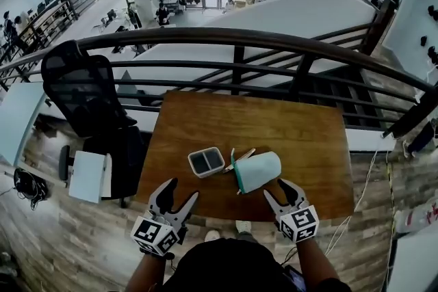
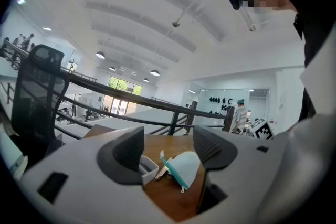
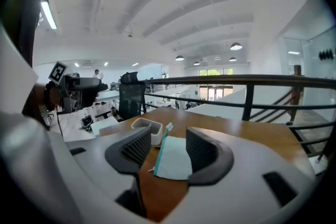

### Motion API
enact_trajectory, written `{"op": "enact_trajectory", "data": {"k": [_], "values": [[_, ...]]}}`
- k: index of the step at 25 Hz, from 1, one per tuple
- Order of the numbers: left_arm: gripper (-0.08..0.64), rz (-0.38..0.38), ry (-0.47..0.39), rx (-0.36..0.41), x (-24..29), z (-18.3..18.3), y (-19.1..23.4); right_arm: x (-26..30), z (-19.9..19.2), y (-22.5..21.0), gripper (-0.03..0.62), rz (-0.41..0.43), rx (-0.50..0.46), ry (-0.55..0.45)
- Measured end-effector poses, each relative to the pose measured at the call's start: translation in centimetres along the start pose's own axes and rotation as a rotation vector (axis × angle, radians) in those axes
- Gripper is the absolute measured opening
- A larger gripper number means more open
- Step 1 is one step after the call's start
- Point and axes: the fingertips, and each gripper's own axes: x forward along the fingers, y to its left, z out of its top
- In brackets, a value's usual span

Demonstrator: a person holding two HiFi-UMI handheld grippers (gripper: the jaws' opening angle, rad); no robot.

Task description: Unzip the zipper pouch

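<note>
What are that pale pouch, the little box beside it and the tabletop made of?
Pouch: probably soft fabric, matte pale surface, slumped shape, teal zipper along one edge.
Box: likely moulded plastic, smooth whitish rounded rim, dark inside.
Tabletop: wood or veneer, brown grain, faint sheen.

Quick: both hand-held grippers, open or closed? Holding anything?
Left hand-held gripper: open, holding nothing.
Right hand-held gripper: open, holding nothing; the zipper pouch lies ahead, untouched.
</note>
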Motion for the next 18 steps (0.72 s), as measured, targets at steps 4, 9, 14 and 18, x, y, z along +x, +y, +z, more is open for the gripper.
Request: {"op": "enact_trajectory", "data": {"k": [4,9,14,18], "values": [[0.301,0.081,0.004,-0.016,0.2,-0.6,1.4,4.1,-2.6,-0.2,0.207,0.107,-0.072,0.125],[0.301,0.186,0.016,-0.032,0.0,-1.1,2.4,7.6,-5.2,0.0,0.21,0.254,-0.229,0.249],[0.301,0.288,0.02,-0.038,-0.8,-1.2,2.9,10.0,-8.0,0.5,0.224,0.415,-0.366,0.372],[0.301,0.35,0.018,-0.046,-1.4,-1.1,3.2,11.1,-10.7,0.8,0.238,0.53,-0.522,0.478]]}}
